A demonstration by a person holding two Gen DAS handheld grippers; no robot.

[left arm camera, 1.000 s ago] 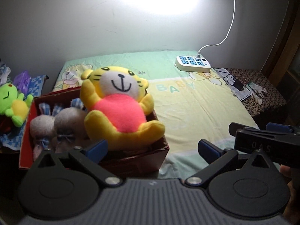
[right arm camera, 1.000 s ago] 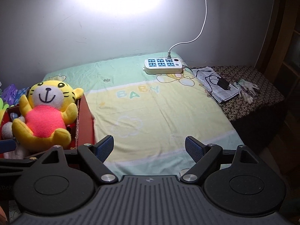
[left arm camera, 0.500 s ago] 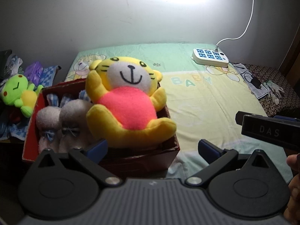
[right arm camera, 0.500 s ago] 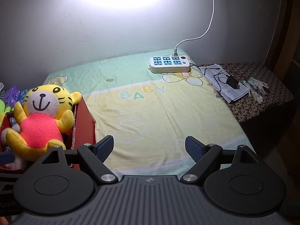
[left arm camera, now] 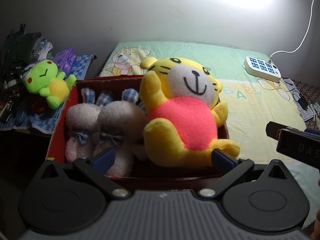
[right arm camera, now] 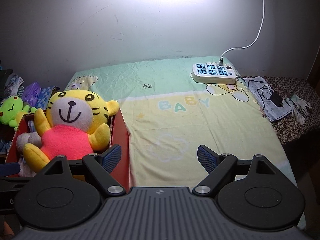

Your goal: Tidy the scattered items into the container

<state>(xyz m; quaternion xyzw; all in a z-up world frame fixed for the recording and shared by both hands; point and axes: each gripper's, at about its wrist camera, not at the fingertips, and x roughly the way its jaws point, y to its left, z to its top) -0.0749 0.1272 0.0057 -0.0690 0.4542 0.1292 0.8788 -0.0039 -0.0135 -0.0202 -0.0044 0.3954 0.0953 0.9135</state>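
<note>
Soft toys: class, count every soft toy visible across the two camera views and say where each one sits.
4. The yellow tiger and two grey bunnies are in the red box; the green frog lies outside, left of it. Others may be hidden beneath.

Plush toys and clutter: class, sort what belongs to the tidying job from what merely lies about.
Job: red box; tiger plush; two grey bunnies; green frog plush, outside the box.
Lying about: power strip; charger; white gloves.
</note>
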